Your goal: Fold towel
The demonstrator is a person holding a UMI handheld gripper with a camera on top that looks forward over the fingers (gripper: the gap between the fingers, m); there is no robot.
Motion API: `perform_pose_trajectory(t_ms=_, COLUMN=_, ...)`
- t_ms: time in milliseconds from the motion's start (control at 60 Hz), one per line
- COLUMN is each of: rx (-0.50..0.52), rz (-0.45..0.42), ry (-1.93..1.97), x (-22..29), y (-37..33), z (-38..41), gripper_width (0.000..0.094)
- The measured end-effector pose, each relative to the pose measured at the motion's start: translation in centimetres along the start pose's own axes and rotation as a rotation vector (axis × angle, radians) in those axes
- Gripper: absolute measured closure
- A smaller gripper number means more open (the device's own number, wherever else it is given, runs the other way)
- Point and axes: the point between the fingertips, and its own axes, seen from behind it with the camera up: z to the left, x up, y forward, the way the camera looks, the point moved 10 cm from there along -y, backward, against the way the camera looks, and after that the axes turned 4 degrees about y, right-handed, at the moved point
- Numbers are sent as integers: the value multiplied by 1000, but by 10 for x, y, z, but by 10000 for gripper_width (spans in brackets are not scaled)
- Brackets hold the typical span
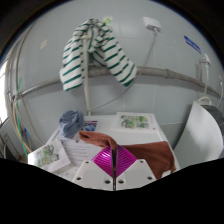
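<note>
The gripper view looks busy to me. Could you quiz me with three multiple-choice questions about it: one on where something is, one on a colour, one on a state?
1. Where is the brown towel?
A. on the white table, at the fingertips
B. hanging on the wall
C. on the floor

2. What colour are the stripes on the hanging cloth?
A. red
B. green
C. yellow

3. What is the gripper doing?
A. open wide, clear of everything
B. out of view
C. closed on the towel

Answers: 1 A, it lies on the table. 2 B, green and white bands. 3 C, the pink pads meet on its edge.
</note>
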Motion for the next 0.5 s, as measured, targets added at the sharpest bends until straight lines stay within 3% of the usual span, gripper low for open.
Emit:
perform_pose_trajectory(t_ms=100, rx=-71, rz=3, ry=65, x=5, y=-2, z=-57, gripper_width=917)
perform_pose_trajectory(t_ms=367, rx=-250, rz=131, ry=84, x=-39, y=22, z=-152, gripper_width=898)
perform_pose_trajectory(t_ms=450, rx=-255, rz=127, ry=88, x=-44, y=23, z=-156, gripper_width=814)
perform_pose_trajectory(t_ms=500, rx=-279, rz=120, ry=79, x=-45, y=20, z=-158, gripper_width=708)
